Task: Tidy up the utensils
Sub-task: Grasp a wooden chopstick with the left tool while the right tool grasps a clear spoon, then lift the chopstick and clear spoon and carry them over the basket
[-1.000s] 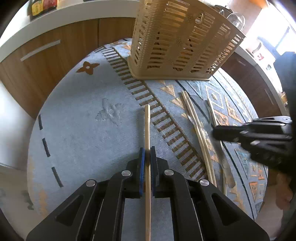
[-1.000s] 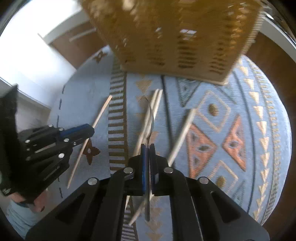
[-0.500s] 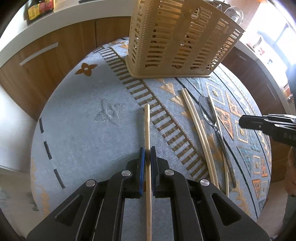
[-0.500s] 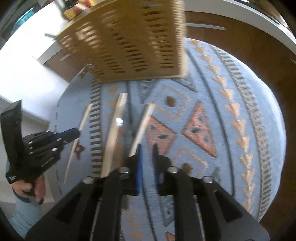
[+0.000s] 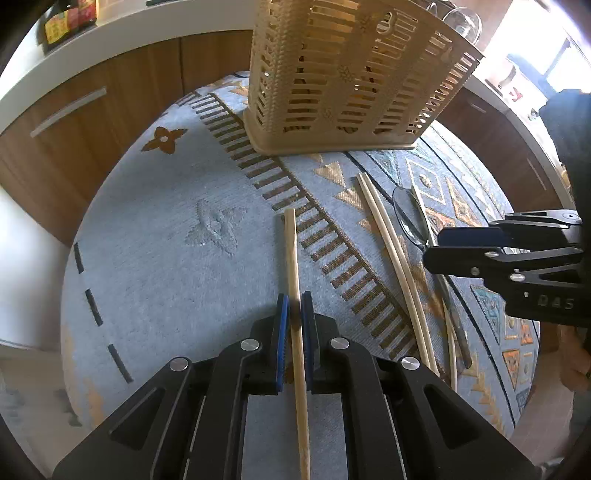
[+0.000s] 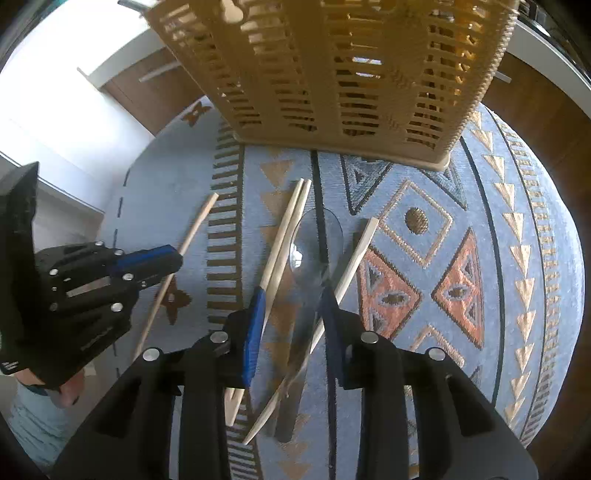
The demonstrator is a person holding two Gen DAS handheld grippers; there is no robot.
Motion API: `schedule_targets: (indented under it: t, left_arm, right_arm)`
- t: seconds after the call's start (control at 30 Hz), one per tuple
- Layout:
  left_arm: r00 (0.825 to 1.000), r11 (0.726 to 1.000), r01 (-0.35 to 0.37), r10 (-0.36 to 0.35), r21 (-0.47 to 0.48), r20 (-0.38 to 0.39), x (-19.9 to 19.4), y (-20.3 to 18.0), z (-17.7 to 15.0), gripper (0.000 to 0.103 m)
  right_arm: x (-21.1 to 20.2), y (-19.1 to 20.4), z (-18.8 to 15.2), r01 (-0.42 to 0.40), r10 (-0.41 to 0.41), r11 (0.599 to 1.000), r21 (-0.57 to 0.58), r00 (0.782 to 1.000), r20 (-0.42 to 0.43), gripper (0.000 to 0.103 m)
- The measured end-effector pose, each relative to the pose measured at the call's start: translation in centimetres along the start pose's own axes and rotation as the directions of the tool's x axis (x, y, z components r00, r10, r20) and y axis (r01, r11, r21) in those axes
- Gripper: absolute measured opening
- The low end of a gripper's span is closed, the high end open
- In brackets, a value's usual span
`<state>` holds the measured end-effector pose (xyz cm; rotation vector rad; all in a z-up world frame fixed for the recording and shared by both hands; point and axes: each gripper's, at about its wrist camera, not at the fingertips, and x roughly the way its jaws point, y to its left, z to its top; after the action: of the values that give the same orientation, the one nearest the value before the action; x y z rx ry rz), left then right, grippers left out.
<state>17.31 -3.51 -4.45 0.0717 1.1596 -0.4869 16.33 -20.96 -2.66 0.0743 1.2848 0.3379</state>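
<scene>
My left gripper (image 5: 292, 306) is shut on a single wooden chopstick (image 5: 291, 251) that lies on the patterned blue mat (image 5: 166, 236); it also shows in the right wrist view (image 6: 173, 254). My right gripper (image 6: 293, 299) is open, its fingers on either side of a metal spoon (image 6: 314, 243) lying on the mat. A pair of chopsticks (image 6: 284, 236) lies left of the spoon and one more chopstick (image 6: 354, 254) lies right of it, crossing the handle. A beige slotted utensil basket (image 6: 332, 70) stands upright at the far side of the mat.
The mat covers a round table. Brown cabinets (image 5: 92, 110) with a white counter (image 5: 110, 33) run behind it. Bottles (image 5: 66, 18) stand on the counter at the far left.
My right gripper let go of the spoon, swung away to the right, then came back over the spoon with its jaws wide open. The left gripper has stayed shut on its chopstick.
</scene>
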Motion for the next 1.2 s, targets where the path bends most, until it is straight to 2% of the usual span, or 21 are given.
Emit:
schedule_targets:
  t: [0.1,0.27,0.33,0.4,0.47,0.53,0.57,0.6,0.67,0.73,0.8,0.87,0.93,1.0,1.1,1.17,1.2]
  left_arm:
    - [1.000,1.000,0.003,-0.003,0.002,0.003,0.0,0.1,0.0,0.006]
    - [1.000,1.000,0.010,-0.010,0.003,0.000,0.0,0.1,-0.1,0.006]
    - [1.000,1.000,0.026,-0.025,0.010,-0.014,0.0,0.0,0.1,0.012]
    - [0.997,0.998,0.060,-0.058,0.033,-0.051,0.1,-0.3,0.5,0.029]
    - [0.994,0.995,0.053,-0.045,0.080,-0.097,0.4,-1.1,0.9,0.032]
    - [0.991,0.993,0.032,-0.017,0.116,-0.133,0.6,-1.6,1.3,0.031]
    - [0.988,0.990,0.017,0.004,0.143,-0.151,0.7,-2.0,1.4,0.030]
    - [0.987,0.987,-0.004,0.030,0.164,-0.157,0.8,-2.3,1.5,0.021]
    - [0.982,0.973,-0.092,0.124,0.209,-0.141,1.0,-2.8,1.4,0.004]
    - [0.984,0.972,-0.101,0.129,0.214,-0.122,0.9,-2.9,1.1,0.004]
    - [0.992,0.982,-0.082,0.098,0.173,-0.082,0.3,-2.5,0.7,0.003]
    - [0.998,0.989,-0.063,0.063,0.132,0.006,-1.0,-2.1,0.2,0.003]
    - [0.995,0.996,-0.027,0.018,0.084,0.098,-2.6,-1.7,-0.2,0.003]
    - [0.984,0.999,0.018,-0.025,0.040,0.179,-4.1,-1.5,-0.5,0.004]
    - [0.942,0.998,0.063,-0.064,0.013,0.329,-6.7,-1.9,-1.0,0.004]
    - [0.914,0.997,0.081,-0.080,0.012,0.397,-8.1,-2.5,-0.9,0.004]
    - [0.893,0.996,0.088,-0.084,0.012,0.442,-9.0,-2.8,-0.9,0.004]
  right_arm:
    - [1.2,0.4,0.2,0.034,-0.034,0.999,-0.010,0.999,-0.022,0.017]
    - [2.1,0.9,0.3,0.038,-0.038,0.999,-0.005,0.998,-0.048,0.016]
    - [2.4,1.4,0.6,0.054,-0.055,0.998,-0.019,0.996,-0.064,0.016]
    - [3.3,2.5,1.2,0.076,-0.079,0.996,-0.045,0.993,-0.087,0.016]
    - [3.8,3.3,1.4,0.091,-0.098,0.994,-0.065,0.990,-0.103,0.016]
    - [4.1,3.8,1.7,0.102,-0.109,0.993,-0.067,0.988,-0.107,0.015]
    - [4.2,4.0,1.7,0.119,-0.127,0.990,-0.076,0.987,-0.102,0.010]
    - [4.3,4.1,1.6,0.122,-0.130,0.989,-0.083,0.987,-0.096,0.010]
    - [5.0,4.8,1.8,0.100,-0.106,0.992,-0.074,0.991,-0.081,0.010]
    - [4.7,4.2,1.4,0.052,-0.055,0.998,-0.048,0.997,-0.063,0.010]
    - [4.2,3.8,0.9,0.000,-0.001,0.999,-0.036,1.000,-0.023,0.010]
    - [3.4,3.5,0.3,-0.042,0.042,0.999,-0.028,0.999,0.019,0.010]
    - [2.2,3.3,-0.5,-0.090,0.093,0.995,-0.037,0.992,0.081,0.010]
    - [1.0,3.5,-1.3,-0.111,0.118,0.992,-0.060,0.982,0.145,0.010]
    - [-0.8,3.8,-2.4,-0.164,0.181,0.982,-0.090,0.955,0.234,0.010]
    - [-2.1,4.0,-3.0,-0.195,0.221,0.974,-0.116,0.929,0.296,0.010]
    - [-2.9,4.3,-3.3,-0.214,0.248,0.967,-0.137,0.909,0.336,0.010]
